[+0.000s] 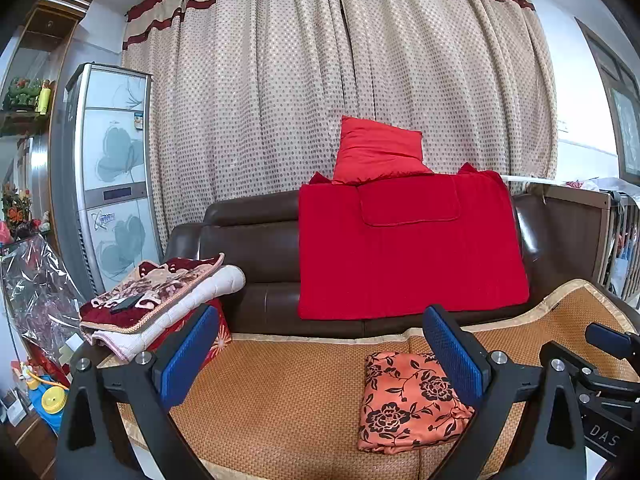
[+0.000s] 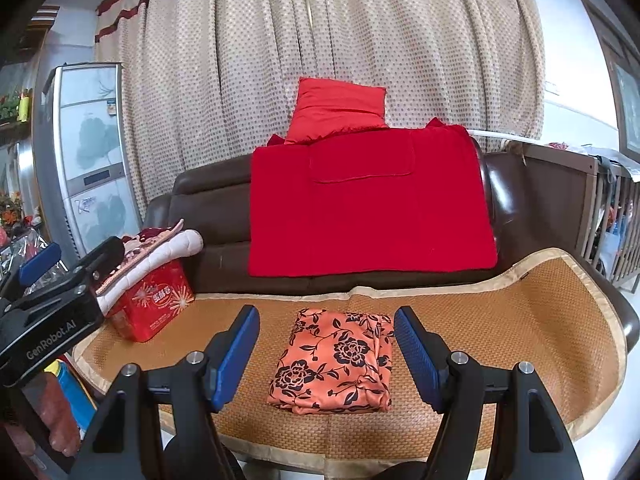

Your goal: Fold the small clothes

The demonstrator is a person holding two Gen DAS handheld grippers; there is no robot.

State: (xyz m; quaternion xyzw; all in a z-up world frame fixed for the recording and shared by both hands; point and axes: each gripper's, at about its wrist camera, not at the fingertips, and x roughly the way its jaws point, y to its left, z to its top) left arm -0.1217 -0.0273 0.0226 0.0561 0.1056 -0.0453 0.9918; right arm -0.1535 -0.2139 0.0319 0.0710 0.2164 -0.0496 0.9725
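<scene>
Both tongs are held wide and empty. The folded floral cloth [image 2: 334,362] lies on the woven mat [image 2: 500,320], straight ahead of the right tongs [image 2: 326,354]; the left tongs [image 1: 320,356] are offset leftward, so the right is judged nearer.

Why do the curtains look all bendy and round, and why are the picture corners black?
Left wrist view: the fisheye lens bows the curtain and tall cabinet outward; the corners are dark lens rim. Right wrist view: same bulge, the mat edge curves; the folded floral cloth stays sharp, evenly lit, no glare.
</scene>
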